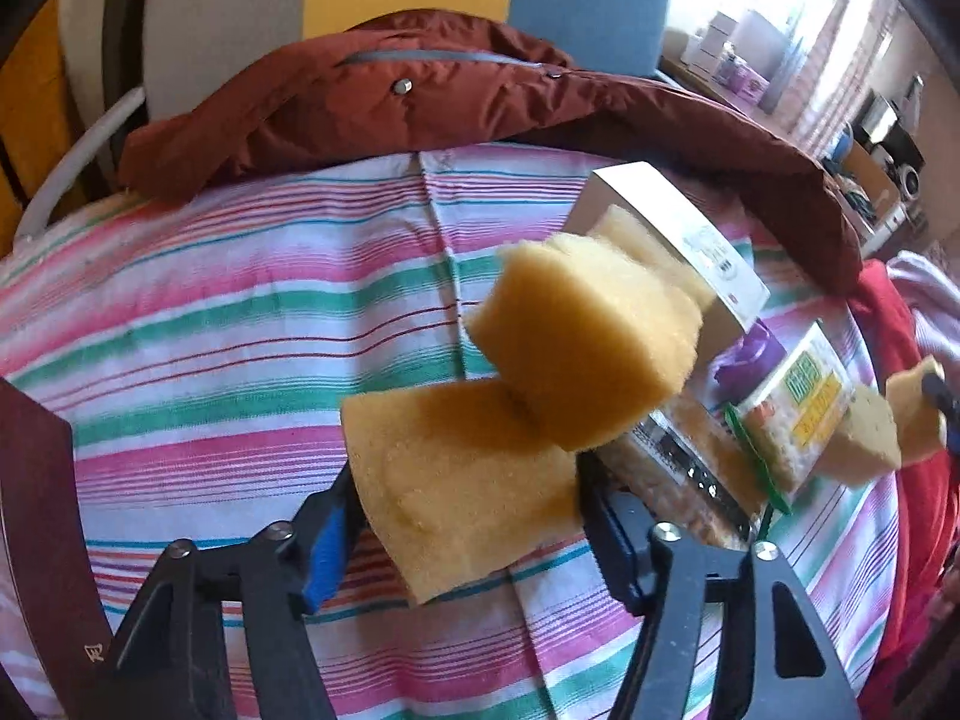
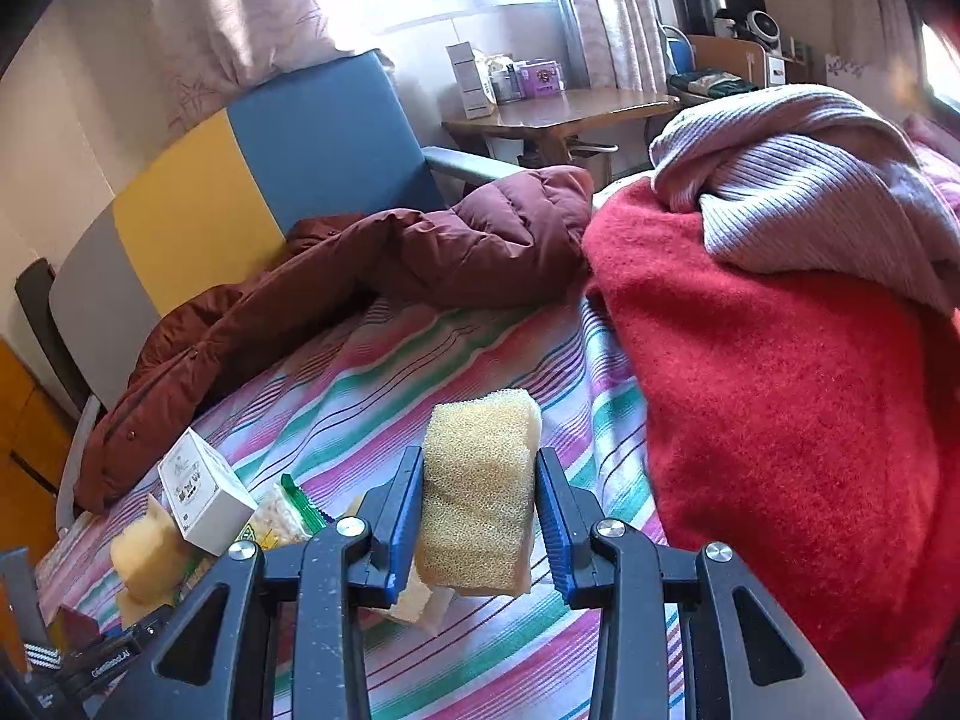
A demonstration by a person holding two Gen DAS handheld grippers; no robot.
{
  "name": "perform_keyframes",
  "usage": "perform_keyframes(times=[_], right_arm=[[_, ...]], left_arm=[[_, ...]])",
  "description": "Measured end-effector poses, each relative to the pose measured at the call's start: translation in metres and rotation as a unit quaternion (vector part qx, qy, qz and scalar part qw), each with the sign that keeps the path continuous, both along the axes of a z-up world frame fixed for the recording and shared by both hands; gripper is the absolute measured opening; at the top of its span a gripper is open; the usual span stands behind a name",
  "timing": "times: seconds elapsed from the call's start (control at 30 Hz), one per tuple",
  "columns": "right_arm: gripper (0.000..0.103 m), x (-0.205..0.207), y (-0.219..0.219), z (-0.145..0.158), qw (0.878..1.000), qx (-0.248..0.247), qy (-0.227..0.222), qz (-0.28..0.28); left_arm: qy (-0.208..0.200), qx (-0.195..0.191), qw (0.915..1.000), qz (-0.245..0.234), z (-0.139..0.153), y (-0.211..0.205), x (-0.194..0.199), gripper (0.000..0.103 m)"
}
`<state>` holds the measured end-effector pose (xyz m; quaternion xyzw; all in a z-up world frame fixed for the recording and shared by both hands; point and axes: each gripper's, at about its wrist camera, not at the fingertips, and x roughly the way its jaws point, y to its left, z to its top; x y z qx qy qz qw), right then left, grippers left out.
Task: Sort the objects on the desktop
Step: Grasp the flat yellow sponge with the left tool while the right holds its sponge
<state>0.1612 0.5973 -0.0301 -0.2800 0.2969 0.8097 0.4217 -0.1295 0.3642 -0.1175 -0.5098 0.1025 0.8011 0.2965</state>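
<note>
In the left wrist view my left gripper (image 1: 465,480) is shut on a flat yellow sponge (image 1: 444,516), whose edges meet both pads. A thicker sponge block (image 1: 588,348) rests at its far end, just above the striped bedsheet (image 1: 240,312). My right gripper (image 2: 480,462) is shut on a coarse yellow sponge (image 2: 480,510), held upright above the sheet. A white box (image 1: 678,234), a green-and-yellow snack packet (image 1: 792,408) and a clear packet (image 1: 678,462) lie right of the left gripper. Another sponge (image 1: 864,438) lies beyond them.
A maroon padded jacket (image 2: 360,276) lies along the far side of the bed. A red blanket (image 2: 780,408) with a lilac knit (image 2: 810,192) on it fills the right. A purple item (image 1: 750,360) sits by the box. A dark wooden edge (image 1: 36,510) stands at the left.
</note>
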Motion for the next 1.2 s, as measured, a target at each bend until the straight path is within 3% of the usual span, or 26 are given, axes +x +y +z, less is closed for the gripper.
perform_keyframes(times=[0.2, 0.5, 0.67, 1.2], right_arm=[[0.036, 0.006, 0.002, 0.003, 1.000, 0.003, 0.016, -0.008], [0.036, 0.013, 0.002, 0.010, 0.998, -0.002, 0.068, 0.005], [0.036, 0.004, -0.006, 0.013, 0.993, -0.015, 0.104, 0.061], [0.036, -0.030, -0.050, 0.020, 0.978, 0.018, 0.090, 0.190]], left_arm=[[0.021, -0.010, 0.9996, -0.012, 0.007, -0.003, 0.014, 0.062], [0.045, 0.016, 0.9986, -0.024, 0.032, -0.025, 0.049, 0.062], [0.053, 0.025, 0.9980, -0.024, 0.041, -0.037, 0.061, 0.062], [0.102, 0.062, 0.9923, 0.032, 0.086, -0.126, 0.090, 0.062]])
